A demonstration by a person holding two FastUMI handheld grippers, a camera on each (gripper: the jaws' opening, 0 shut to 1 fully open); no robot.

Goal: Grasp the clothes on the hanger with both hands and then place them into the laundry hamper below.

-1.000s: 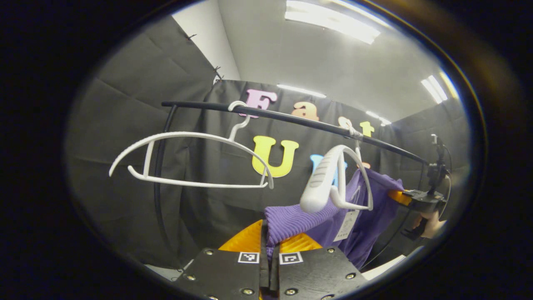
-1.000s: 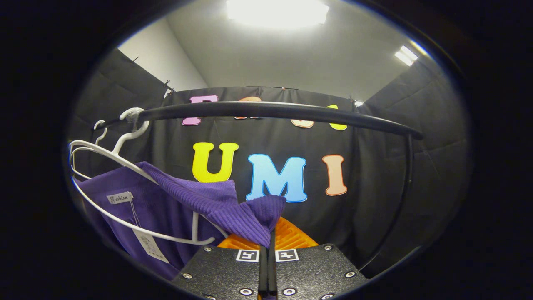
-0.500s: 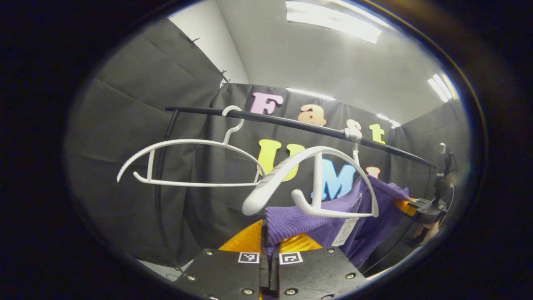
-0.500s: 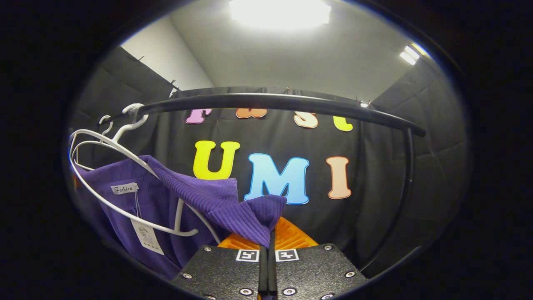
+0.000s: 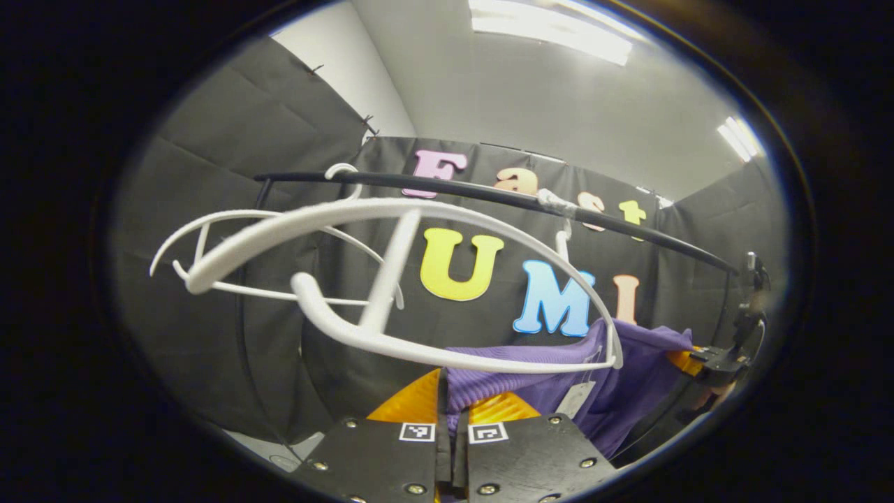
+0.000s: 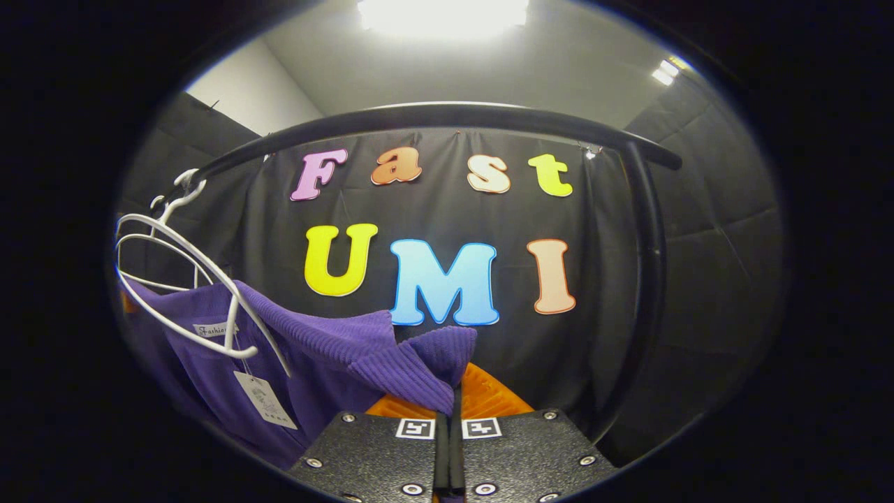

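Purple garment (image 5: 559, 374) stretched gripper-to-gripper, sideways

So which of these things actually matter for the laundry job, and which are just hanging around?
Part of the job:
purple top
near hanger, now bare
left gripper, shut on the top
right gripper, shut on the top

Just there:
spare hanger
rail
paper tag
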